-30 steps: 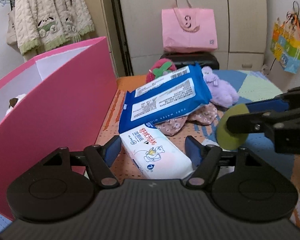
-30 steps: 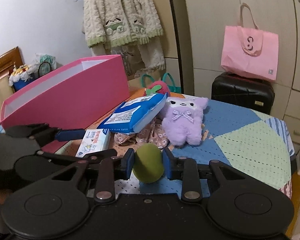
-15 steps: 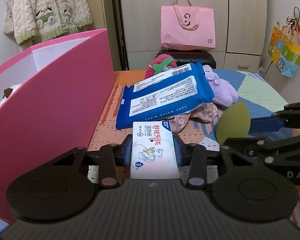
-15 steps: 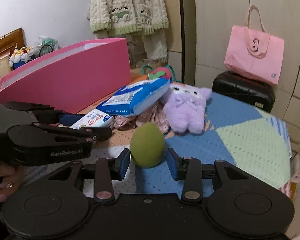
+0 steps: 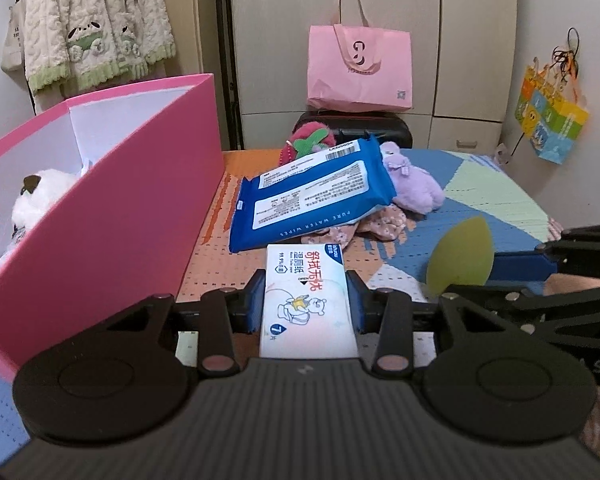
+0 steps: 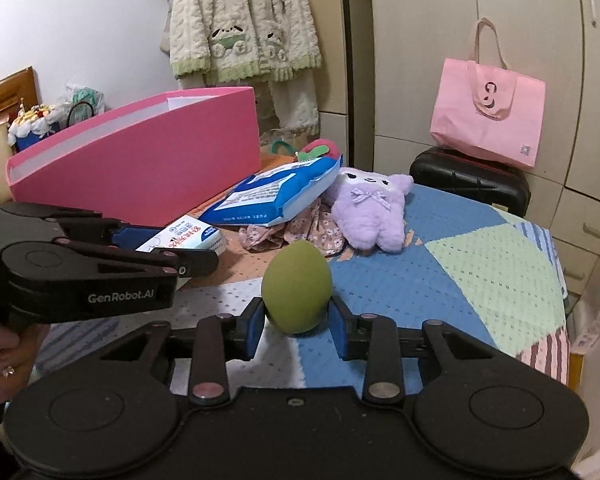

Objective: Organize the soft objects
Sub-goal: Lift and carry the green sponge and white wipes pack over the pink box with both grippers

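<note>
My left gripper [image 5: 306, 300] is shut on a small white tissue pack [image 5: 308, 300] and holds it above the table, right of the pink box [image 5: 112, 216]. My right gripper [image 6: 298, 316] is shut on a green egg-shaped sponge [image 6: 297, 292], which also shows in the left wrist view [image 5: 460, 258]. A blue wet-wipes pack [image 5: 312, 196], a purple plush [image 6: 370, 214], a floral cloth [image 6: 296, 230] and a red strawberry plush [image 5: 310, 144] lie in a pile on the table. A white plush [image 5: 40, 196] lies inside the pink box.
The patchwork tablecloth [image 6: 480, 280] covers the table, whose edge runs at the right. A pink tote bag [image 6: 488, 120] sits on a black suitcase [image 6: 468, 180] behind. A knitted cardigan [image 6: 244, 20] hangs on the wall.
My left gripper closed on the tissue pack and lifted it. My right gripper rose with the green sponge still in it.
</note>
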Action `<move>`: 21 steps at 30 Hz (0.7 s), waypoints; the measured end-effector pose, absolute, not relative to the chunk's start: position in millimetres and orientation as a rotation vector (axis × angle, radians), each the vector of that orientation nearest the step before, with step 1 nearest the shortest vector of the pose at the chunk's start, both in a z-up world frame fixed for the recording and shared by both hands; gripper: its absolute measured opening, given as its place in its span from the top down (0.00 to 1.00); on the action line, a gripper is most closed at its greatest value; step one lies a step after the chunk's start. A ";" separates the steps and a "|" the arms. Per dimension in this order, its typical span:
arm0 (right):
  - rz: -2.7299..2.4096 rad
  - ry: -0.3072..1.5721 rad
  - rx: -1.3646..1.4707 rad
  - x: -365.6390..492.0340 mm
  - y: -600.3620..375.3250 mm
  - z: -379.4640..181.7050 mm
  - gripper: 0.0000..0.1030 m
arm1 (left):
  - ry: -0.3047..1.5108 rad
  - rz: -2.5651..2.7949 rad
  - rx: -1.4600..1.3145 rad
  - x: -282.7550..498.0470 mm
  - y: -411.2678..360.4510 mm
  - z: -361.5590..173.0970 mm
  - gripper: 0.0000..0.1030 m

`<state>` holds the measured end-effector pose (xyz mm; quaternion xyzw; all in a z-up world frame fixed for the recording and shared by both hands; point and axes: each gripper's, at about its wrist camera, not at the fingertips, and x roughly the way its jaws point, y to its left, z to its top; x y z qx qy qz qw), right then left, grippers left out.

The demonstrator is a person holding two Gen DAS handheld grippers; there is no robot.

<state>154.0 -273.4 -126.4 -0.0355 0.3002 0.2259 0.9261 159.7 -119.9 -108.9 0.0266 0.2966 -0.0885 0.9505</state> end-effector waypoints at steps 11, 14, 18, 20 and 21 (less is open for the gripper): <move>0.406 0.633 -0.070 120.3 -263.6 -119.5 0.62 | 0.620 -0.246 0.011 134.2 -103.4 -97.3 0.62; 0.402 0.630 -0.066 109.9 -260.5 -115.2 0.62 | 0.625 -0.270 -0.002 127.7 -96.3 -93.5 0.62; 0.407 0.629 -0.070 96.3 -254.5 -108.5 0.62 | 0.616 -0.298 0.023 114.7 -90.3 -86.7 0.62; 0.410 0.623 -0.073 88.9 -251.0 -104.9 0.62 | 0.612 -0.318 0.016 107.9 -85.5 -82.5 0.62; 0.416 0.616 -0.078 83.7 -248.5 -102.7 0.62 | 0.610 -0.326 0.007 104.5 -82.3 -80.2 0.62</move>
